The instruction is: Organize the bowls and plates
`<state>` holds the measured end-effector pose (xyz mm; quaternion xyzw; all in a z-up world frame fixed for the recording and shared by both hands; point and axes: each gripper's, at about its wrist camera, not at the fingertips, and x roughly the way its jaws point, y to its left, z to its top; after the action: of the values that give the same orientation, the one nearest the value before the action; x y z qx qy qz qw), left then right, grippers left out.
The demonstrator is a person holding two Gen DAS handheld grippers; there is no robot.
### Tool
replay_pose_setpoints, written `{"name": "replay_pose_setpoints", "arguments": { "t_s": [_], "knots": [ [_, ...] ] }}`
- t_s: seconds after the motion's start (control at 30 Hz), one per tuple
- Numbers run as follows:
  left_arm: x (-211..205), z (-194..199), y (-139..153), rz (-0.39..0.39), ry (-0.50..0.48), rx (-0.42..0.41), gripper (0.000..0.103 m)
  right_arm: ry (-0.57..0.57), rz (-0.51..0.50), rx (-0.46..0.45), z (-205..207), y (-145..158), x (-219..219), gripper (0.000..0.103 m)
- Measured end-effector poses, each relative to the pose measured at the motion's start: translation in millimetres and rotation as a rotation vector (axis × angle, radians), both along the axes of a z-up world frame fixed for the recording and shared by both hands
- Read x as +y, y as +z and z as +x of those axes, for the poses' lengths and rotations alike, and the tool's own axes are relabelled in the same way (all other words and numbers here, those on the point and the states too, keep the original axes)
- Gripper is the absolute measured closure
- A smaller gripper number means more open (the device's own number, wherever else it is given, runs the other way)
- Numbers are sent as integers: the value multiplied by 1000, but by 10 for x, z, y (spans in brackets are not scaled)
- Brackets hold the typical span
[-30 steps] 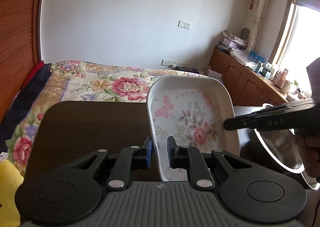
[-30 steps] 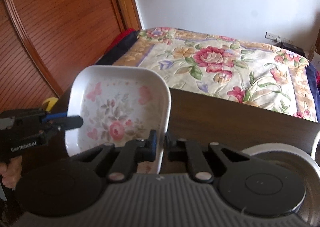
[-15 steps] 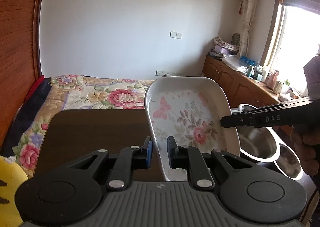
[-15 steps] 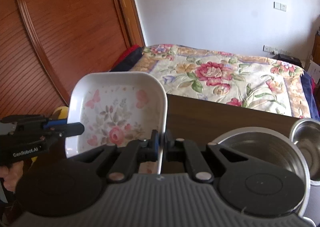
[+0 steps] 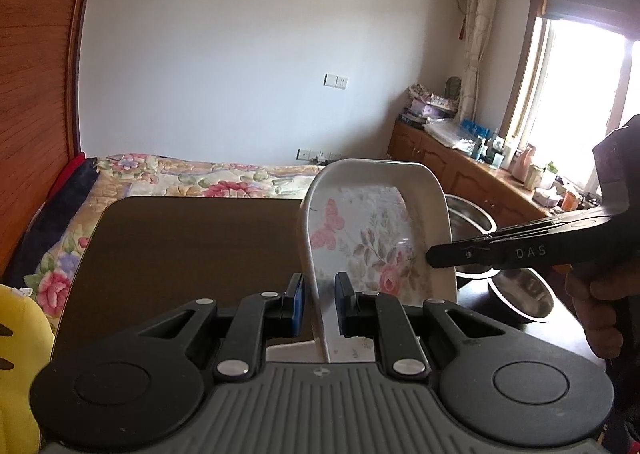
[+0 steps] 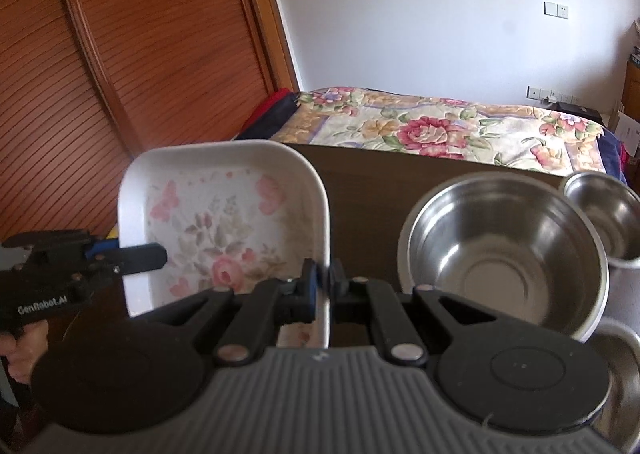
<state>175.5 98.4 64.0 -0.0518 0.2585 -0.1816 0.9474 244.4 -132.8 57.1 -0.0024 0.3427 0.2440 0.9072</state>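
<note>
above dark table (image 5: 180, 246), l tongs (image 5: 319, 304) & r tongs (image 6: 325, 286) clamped on floral dish (image 6: 224, 230) rims

The right tool (image 6: 325, 279) is clamping the right rim of a white floral dish (image 6: 224, 222), holding it above the dark tabletop (image 6: 372, 190). The left tool (image 6: 132, 256) is gripping the dish's left rim. A large steel bowl (image 6: 500, 254) is sitting to the right, a smaller steel bowl (image 6: 608, 214) just beyond it.
</note>
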Motion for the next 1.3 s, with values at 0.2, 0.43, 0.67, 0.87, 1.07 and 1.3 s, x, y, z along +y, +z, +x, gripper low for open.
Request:
{"name": "replay_pose_setpoints", "arguments": {
  "t_s": [0.2,0.43,0.67,0.87,1.07,1.3],
  "knots": [
    [30,-271,8,-3,0,-16,57,17,4,-15,-215,89,-7,95],
    [94,-426,-98,-16,13,6,55,48,1,-8,-485,-1,55,95],
    [133,-483,-175,-39,13,23,54,79,11,13,-618,-80,98,95],
    [138,-432,-193,-35,22,39,51,88,22,37,-635,-133,93,95],
    [160,-394,-235,-26,36,45,49,96,43,53,-675,-204,149,95],
    [147,-319,-336,-28,36,68,49,91,39,72,-638,-283,152,95]
  ]
}}
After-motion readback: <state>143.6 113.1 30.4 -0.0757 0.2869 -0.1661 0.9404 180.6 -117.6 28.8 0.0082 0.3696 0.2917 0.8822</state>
